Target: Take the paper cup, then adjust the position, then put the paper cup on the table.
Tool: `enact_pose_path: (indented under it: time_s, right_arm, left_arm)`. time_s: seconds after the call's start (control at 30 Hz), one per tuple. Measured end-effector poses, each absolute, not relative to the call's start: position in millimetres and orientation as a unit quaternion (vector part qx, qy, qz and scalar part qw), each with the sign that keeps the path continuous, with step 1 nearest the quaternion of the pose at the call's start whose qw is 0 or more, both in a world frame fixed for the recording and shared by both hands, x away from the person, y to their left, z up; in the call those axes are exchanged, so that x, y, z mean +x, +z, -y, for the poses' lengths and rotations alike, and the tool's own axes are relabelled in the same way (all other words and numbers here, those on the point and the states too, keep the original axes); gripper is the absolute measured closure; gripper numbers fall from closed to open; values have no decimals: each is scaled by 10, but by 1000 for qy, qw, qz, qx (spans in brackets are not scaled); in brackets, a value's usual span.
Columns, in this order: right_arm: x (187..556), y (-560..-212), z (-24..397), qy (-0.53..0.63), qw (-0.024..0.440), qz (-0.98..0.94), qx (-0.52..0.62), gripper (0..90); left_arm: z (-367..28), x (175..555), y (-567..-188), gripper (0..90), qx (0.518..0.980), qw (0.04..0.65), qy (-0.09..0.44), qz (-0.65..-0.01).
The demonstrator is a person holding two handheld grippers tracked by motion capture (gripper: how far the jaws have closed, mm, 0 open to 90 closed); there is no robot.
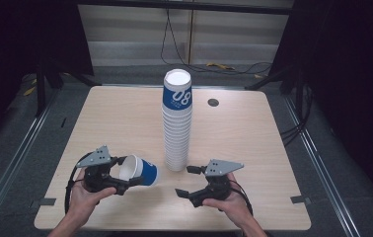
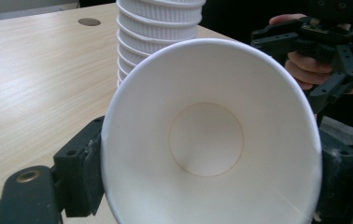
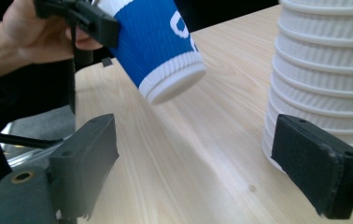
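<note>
— Holding one blue cup (image 1: 140, 171) on its side above the table (image 1: 243, 133), left of the stack (image 1: 177, 123), our left gripper (image 1: 120, 173) clamps its wall.
— Our right gripper (image 1: 184, 180) hangs released by the stack's foot; next we likely steady that stack.

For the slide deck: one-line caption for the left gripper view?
Left hand-held gripper clamps a paper cup by its rim, cup stack behind.
</note>
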State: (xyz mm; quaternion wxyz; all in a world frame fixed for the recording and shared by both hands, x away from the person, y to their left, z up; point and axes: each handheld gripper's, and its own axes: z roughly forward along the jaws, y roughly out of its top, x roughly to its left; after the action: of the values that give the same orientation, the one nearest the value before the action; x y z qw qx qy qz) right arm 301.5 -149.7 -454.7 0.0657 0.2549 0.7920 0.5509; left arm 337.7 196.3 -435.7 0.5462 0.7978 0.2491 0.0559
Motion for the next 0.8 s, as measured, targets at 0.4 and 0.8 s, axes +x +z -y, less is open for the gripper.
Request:
enact_pose_path:
  time_s: [0.4,0.8]
  right_arm:
    - [2984,-4515,1640,536,95,-793,272,138]
    - [2984,-4575,1718,530,107,-790,288,139]
  left_arm:
    - [-2023,3555,-4244,165,814,515,72,-260]
    - [-2058,3912,-4265,164,827,472,94,-292]
